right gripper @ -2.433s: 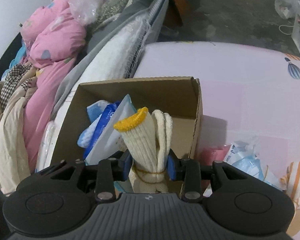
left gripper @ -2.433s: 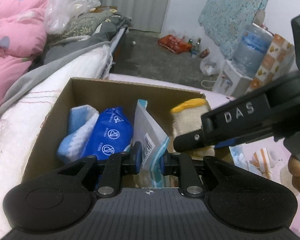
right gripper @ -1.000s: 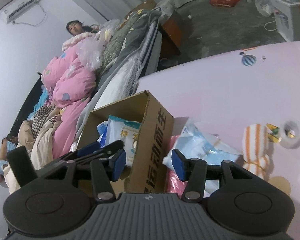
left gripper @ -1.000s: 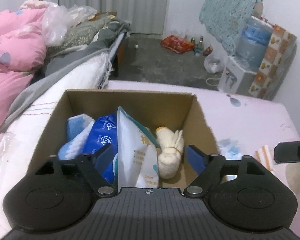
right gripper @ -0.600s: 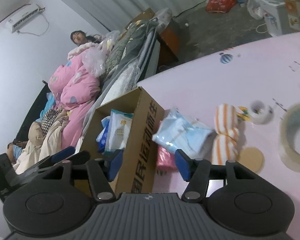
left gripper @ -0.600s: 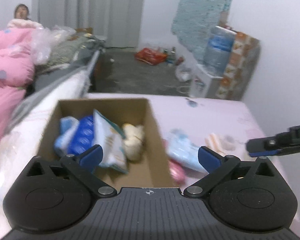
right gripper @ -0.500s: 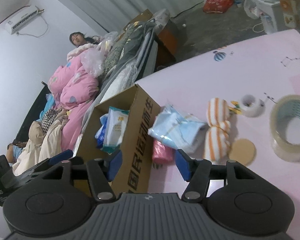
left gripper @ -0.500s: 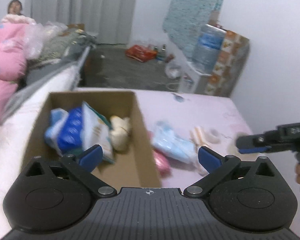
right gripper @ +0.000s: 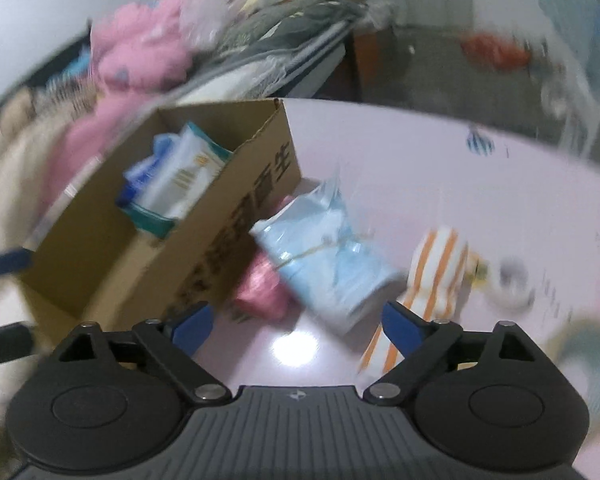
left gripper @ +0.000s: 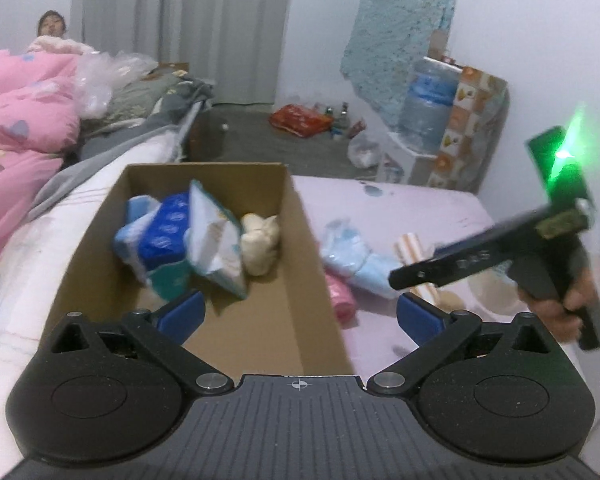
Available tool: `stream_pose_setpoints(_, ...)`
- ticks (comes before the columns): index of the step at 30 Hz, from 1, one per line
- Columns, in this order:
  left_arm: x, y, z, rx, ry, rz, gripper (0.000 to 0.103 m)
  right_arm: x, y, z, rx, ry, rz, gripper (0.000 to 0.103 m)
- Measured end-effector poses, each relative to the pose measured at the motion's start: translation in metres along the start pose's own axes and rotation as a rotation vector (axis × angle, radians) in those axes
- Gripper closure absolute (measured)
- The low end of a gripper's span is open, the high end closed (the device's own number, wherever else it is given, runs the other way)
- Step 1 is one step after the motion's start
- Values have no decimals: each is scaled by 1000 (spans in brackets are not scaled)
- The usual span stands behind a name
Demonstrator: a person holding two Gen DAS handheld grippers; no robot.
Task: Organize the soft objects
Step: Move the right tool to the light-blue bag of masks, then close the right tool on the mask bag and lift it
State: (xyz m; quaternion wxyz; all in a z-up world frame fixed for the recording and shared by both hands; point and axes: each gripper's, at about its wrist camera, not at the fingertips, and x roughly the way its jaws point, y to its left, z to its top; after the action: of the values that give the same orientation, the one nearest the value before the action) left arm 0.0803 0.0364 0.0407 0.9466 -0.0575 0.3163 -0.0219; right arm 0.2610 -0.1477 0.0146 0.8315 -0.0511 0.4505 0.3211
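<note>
A cardboard box (left gripper: 300, 280) (right gripper: 236, 216) on the pink table holds blue tissue packs (left gripper: 160, 236), a white wipes pack (left gripper: 216, 236) (right gripper: 180, 178) and a cream glove bundle (left gripper: 260, 244). Beside it on the table lie a light blue bagged pack (left gripper: 352, 256) (right gripper: 328, 252), a pink roll (left gripper: 338, 292) (right gripper: 262, 288) and an orange-striped cloth (right gripper: 428, 280). My left gripper (left gripper: 298, 316) stands wide open and empty above the box's near right wall. My right gripper (right gripper: 296, 324), its jaws still opening, hangs empty in front of the blue pack; it also shows at the right (left gripper: 480, 256).
A tape roll (right gripper: 512, 280) lies past the striped cloth. A bed with pink bedding (left gripper: 20, 120) runs along the left, where a person (left gripper: 50, 26) sits. A water bottle (left gripper: 428, 108) stands on a cabinet at the far right.
Both grippers let go of their items into the box and pulled back. The left opened wide and swung right. The right rolled toward the blue pack and opened further.
</note>
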Motion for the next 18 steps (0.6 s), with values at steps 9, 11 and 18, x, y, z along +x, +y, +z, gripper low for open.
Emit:
stream_pose_setpoints(9,1,18,-8,-19,1,6,0,76,17,14,-300,111,-151,13)
stream_pose_setpoints(11,1,19,-8,-20,-5,-4,0,80,17,15,-322,97,-129,13)
stream_pose_setpoints(18,-2,21,-13,-19,-10,-23,0,87,-2,21,-242,139,-78,25)
